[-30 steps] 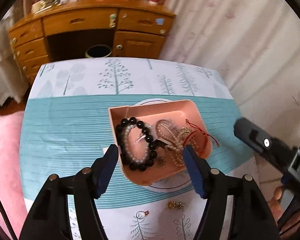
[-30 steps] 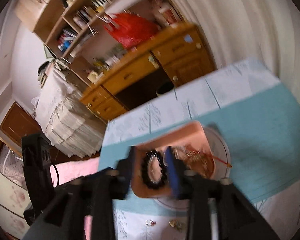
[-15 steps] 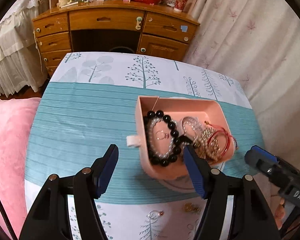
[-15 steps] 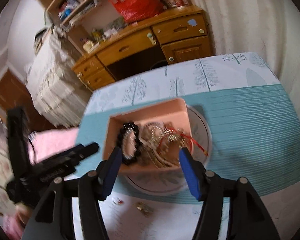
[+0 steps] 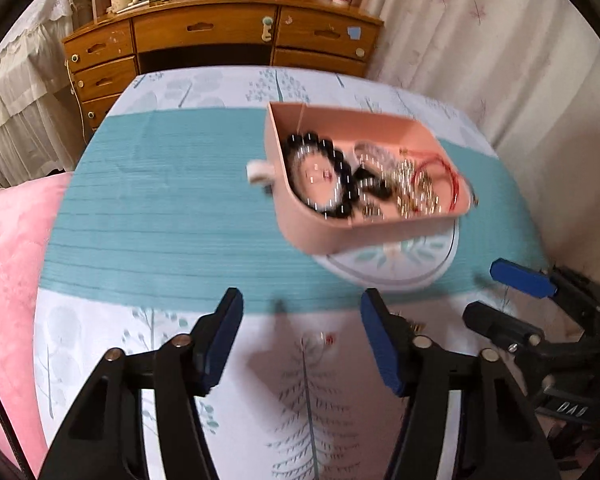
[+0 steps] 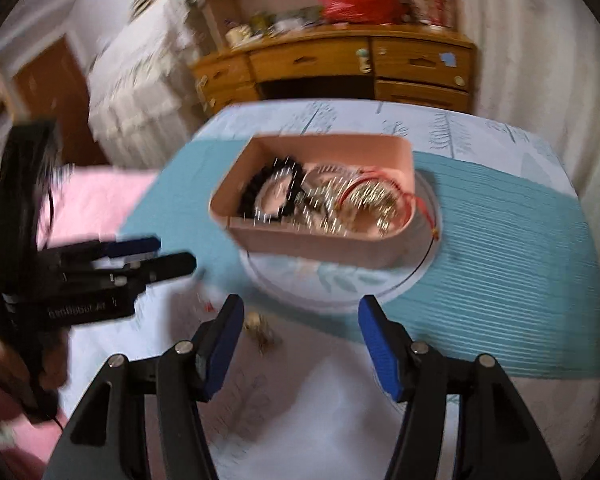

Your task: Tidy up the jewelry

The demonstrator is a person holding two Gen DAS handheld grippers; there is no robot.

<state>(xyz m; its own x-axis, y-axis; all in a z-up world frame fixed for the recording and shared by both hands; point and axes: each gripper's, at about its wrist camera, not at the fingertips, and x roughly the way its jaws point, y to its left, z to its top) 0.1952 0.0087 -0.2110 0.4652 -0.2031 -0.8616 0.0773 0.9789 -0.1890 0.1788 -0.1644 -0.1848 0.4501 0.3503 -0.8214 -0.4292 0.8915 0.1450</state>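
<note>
A pink tray [image 5: 320, 232] sits on a white plate [image 5: 400, 264] on the table. It holds a black bead bracelet [image 5: 340, 168], gold chains [image 5: 412, 196] and a red cord [image 5: 448, 172]. It also shows in the right wrist view [image 6: 316, 244]. A small ring [image 5: 320, 338] and a gold earring [image 6: 260, 330] lie loose on the cloth in front of the plate. My left gripper [image 5: 302, 338] is open and empty, above the ring. My right gripper [image 6: 300, 344] is open and empty, near the earring. Both views are blurred.
The table has a teal and white tree-print cloth [image 5: 160, 220]. A wooden desk [image 5: 220, 40] stands beyond its far edge. A pink cushion [image 5: 8, 260] lies at the left and a curtain [image 5: 500, 60] hangs at the right.
Both grippers have pulled back from the tray toward the table's near edge. The tray now sits farther away in both views.
</note>
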